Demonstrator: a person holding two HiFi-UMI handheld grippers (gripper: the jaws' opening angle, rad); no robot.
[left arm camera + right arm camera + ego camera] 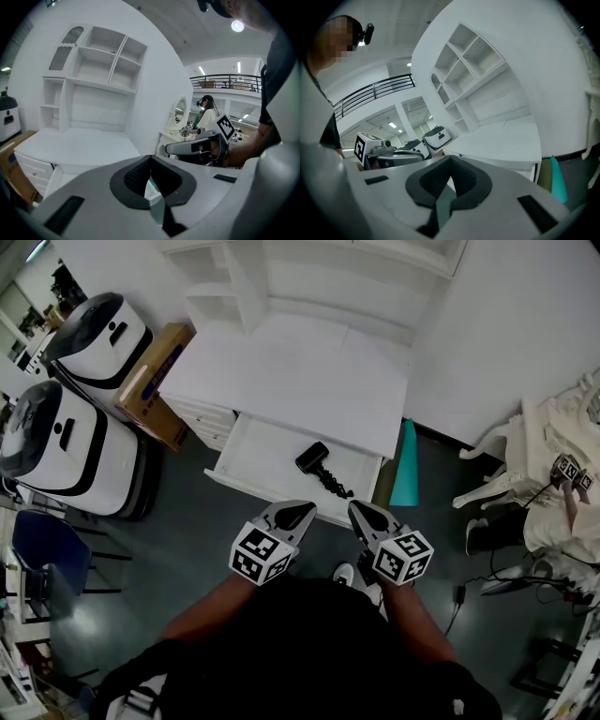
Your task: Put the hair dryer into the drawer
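Observation:
The black hair dryer (317, 463) lies inside the open white drawer (255, 457), its coiled cord trailing toward the drawer's front right. The drawer is pulled out from under the white desk (300, 371). My left gripper (300, 513) hovers just in front of the drawer's front edge, jaws shut with nothing in them. My right gripper (362, 513) is beside it to the right, also shut and empty. In the left gripper view the left gripper (150, 159) has its dark pads meeting at the tip. The right gripper (451, 160) looks the same in its own view.
Two white-and-black robot bodies (66, 442) stand left of the desk beside a cardboard box (155, 381). A teal object (406, 465) leans at the desk's right side. A person (562, 493) sits at far right among cables. A blue chair (42, 549) is at lower left.

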